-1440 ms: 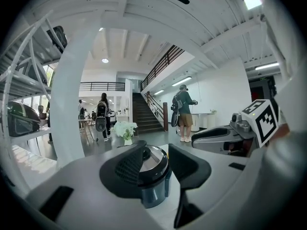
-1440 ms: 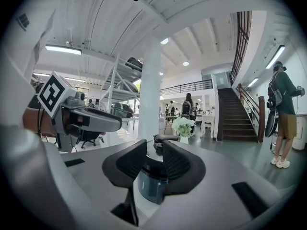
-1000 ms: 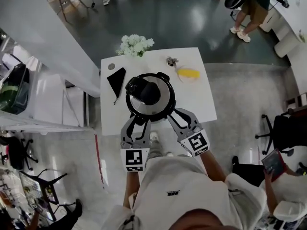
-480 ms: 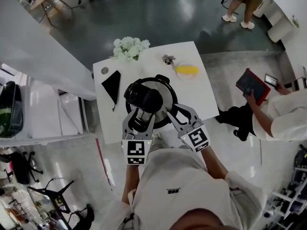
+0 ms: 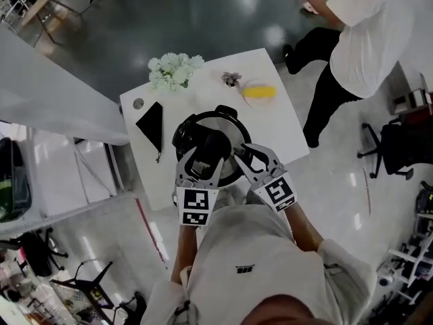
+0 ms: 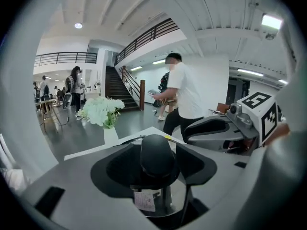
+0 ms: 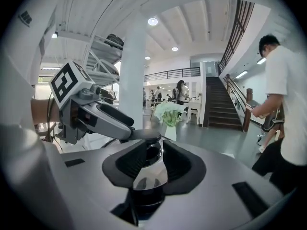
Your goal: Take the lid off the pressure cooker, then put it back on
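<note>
Far off past the left fingers (image 6: 115,169), a bit to their left: white flowers (image 6: 101,111) on the table (image 5: 284,134). Closer in, left gripper (image 5: 203,158), fingers spread and opening wider. Right between them, not squeezed: the round black knob (image 6: 157,153) on top of the lid (image 5: 233,133). Stands straight up, with a gap on each side. Lid flat on the pot (image 5: 228,110), in the middle of the table.

Next, to the right, right gripper (image 5: 252,156), low at the near side of the pot. Fingers (image 7: 184,164) spread too, with the shiny side of the pot showing in the gap. Hard to tell if touching; looks like no squeeze.

Left hand much nearer the knob, so likely the one to lift. To grab, just close on the knob, dead ahead of the left fingers, then pull straight up. Right hand well placed to hold the pot still.
</note>
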